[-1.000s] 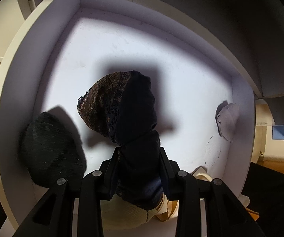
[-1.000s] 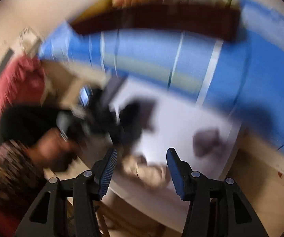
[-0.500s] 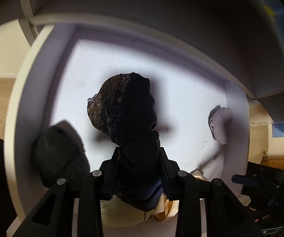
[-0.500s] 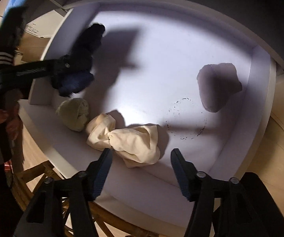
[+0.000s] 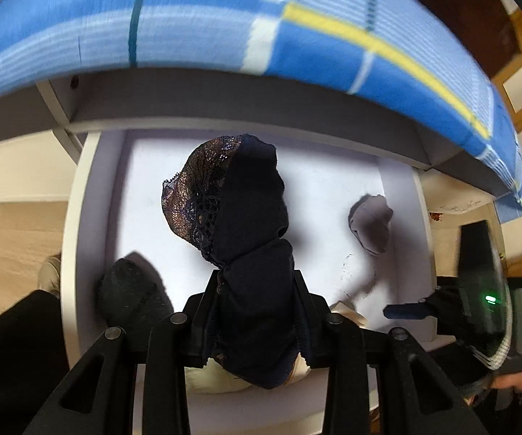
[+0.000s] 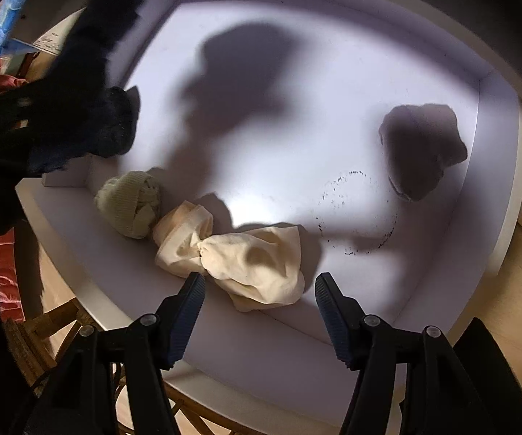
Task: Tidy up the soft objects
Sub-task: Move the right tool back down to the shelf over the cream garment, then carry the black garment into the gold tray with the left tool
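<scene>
Higher than a second ago, the dark lace garment [image 5: 239, 217] hangs pinched in my left jaws above the white drawer [image 6: 224, 326]. Meanwhile my right jaws have dropped and stand apart, empty, over the cream cloth [image 6: 246, 261] at the drawer's front wall, beside a pale green bundle [image 6: 130, 203].

I'm working in a home bedroom: a blue checked bedsheet [image 5: 224, 29] overhangs an open white drawer [image 6: 493, 72] holding rolled socks [image 6: 130, 203] and underwear, above light wooden flooring [image 5: 10, 239].
</scene>
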`<state>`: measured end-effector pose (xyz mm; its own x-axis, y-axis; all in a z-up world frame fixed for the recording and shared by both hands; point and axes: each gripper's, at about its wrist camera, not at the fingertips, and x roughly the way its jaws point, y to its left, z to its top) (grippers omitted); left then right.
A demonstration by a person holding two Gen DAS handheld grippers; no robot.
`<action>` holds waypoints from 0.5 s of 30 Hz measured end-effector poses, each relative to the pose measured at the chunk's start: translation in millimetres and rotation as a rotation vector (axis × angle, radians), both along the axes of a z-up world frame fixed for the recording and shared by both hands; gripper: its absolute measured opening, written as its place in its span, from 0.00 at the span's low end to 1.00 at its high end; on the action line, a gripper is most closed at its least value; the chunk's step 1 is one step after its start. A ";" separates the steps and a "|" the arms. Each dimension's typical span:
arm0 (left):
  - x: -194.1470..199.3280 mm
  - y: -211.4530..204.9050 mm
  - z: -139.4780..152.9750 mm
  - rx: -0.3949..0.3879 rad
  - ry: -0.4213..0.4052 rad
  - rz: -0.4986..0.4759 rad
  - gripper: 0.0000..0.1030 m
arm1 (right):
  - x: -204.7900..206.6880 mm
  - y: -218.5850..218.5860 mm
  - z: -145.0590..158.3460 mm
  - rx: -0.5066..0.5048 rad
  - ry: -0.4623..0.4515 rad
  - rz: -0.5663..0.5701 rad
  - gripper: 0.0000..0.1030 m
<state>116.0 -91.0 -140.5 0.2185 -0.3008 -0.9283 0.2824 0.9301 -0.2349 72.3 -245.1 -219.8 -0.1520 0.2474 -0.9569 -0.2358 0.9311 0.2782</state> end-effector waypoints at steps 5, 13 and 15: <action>-9.5 -10.4 21.9 -0.017 -0.044 -0.044 0.33 | 1.0 3.7 -14.3 -0.019 0.031 -0.009 0.63; -26.2 -15.5 77.5 -0.091 -0.119 -0.114 0.33 | 3.3 15.8 -27.0 -0.032 0.040 0.005 0.63; -27.5 -16.5 92.4 -0.108 -0.135 -0.120 0.33 | 4.3 18.5 -29.2 -0.041 0.038 0.010 0.64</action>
